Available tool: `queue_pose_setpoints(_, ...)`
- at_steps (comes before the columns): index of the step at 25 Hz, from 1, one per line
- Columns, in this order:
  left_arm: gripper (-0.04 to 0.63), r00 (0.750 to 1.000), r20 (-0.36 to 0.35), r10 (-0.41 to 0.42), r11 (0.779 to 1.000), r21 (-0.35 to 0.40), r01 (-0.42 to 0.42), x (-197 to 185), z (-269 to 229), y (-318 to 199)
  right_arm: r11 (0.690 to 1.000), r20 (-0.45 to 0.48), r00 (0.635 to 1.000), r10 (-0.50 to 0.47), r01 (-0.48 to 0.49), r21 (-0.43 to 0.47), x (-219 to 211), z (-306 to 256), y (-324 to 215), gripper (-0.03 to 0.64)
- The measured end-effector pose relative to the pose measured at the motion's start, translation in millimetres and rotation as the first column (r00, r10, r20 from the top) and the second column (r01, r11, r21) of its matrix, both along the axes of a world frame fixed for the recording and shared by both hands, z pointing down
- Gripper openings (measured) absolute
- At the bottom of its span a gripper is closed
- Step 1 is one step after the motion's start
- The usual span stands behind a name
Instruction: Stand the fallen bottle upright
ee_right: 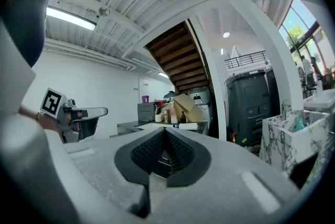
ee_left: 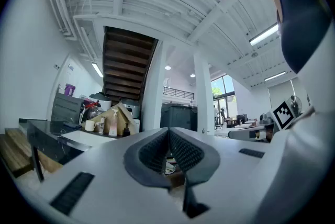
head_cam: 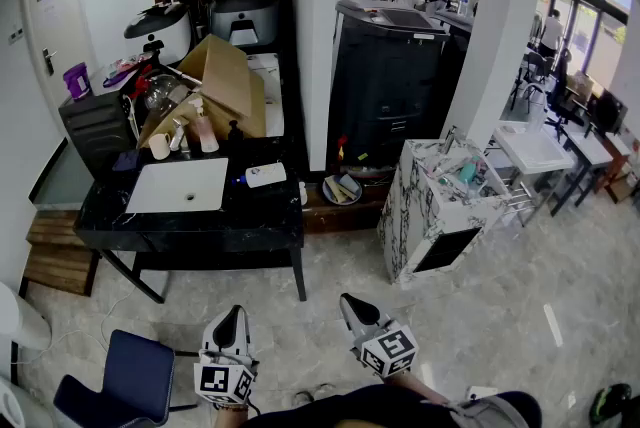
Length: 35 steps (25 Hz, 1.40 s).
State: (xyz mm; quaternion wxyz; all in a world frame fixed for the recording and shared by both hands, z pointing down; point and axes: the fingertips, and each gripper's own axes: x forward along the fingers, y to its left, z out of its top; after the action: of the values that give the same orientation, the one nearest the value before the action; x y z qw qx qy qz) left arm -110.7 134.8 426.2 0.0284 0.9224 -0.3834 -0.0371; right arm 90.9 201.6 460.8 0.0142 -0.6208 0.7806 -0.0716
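A white bottle (head_cam: 265, 175) lies on its side on the black table (head_cam: 262, 222), to the right of a white sink basin (head_cam: 180, 186). A pink pump bottle (head_cam: 207, 131), a small dark bottle (head_cam: 234, 130) and a white cup (head_cam: 159, 147) stand upright behind the basin. My left gripper (head_cam: 233, 315) and right gripper (head_cam: 349, 301) are low in the head view, over the floor and well short of the table. Both point level at the table with jaws closed tip to tip and nothing between them. In the right gripper view the gripper (ee_right: 164, 130) faces the white bottle (ee_right: 187, 125). The left gripper (ee_left: 168, 131) faces the same table.
A tilted cardboard box (head_cam: 215, 86) and appliances crowd the table's back. A white pillar (head_cam: 322, 36) and a black machine (head_cam: 385, 76) stand behind it, a marble-patterned cabinet (head_cam: 435, 206) to the right. A blue chair (head_cam: 135, 376) is at bottom left, wooden steps (head_cam: 55, 256) at left.
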Motion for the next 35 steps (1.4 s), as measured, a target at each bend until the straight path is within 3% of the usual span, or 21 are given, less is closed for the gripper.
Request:
queue_pose_setpoints(10, 0.006, 0.999, 0.032, -0.008, 0.999, 0.051, 0.006, 6, -19, -10, 1.0, -0.016, 1.0, -0.017, 0.017, 0.011, 7, -7, -3, 0.005)
queue_pose_setpoints(21, 0.006, 0.998, 0.058, -0.01, 0.999, -0.04, 0.012, 25, 17, 18, 1.0, -0.014, 1.0, 0.011, -0.011, 0.003, 29, 8, 0, 0.005)
queue_pose_setpoints(28, 0.006, 0.997, 0.067, -0.047, 0.996, -0.077, 0.052, 30, 29, 30, 1.0, 0.002, 1.0, -0.029, 0.029, 0.001, 37, 13, -1, 0.005)
queue_pose_setpoints(31, 0.006, 0.995, 0.074, -0.067, 0.993, -0.089, 0.074, 34, 33, 32, 0.999, 0.01, 0.999, -0.046, 0.046, 0.007, 43, 15, -4, 0.042)
queue_pose_setpoints(35, 0.006, 0.993, 0.073, -0.097, 0.99, -0.099, 0.104, 38, 46, 36, 0.997, -0.011, 0.997, -0.077, 0.077, -0.006, 46, 25, -10, 0.186)
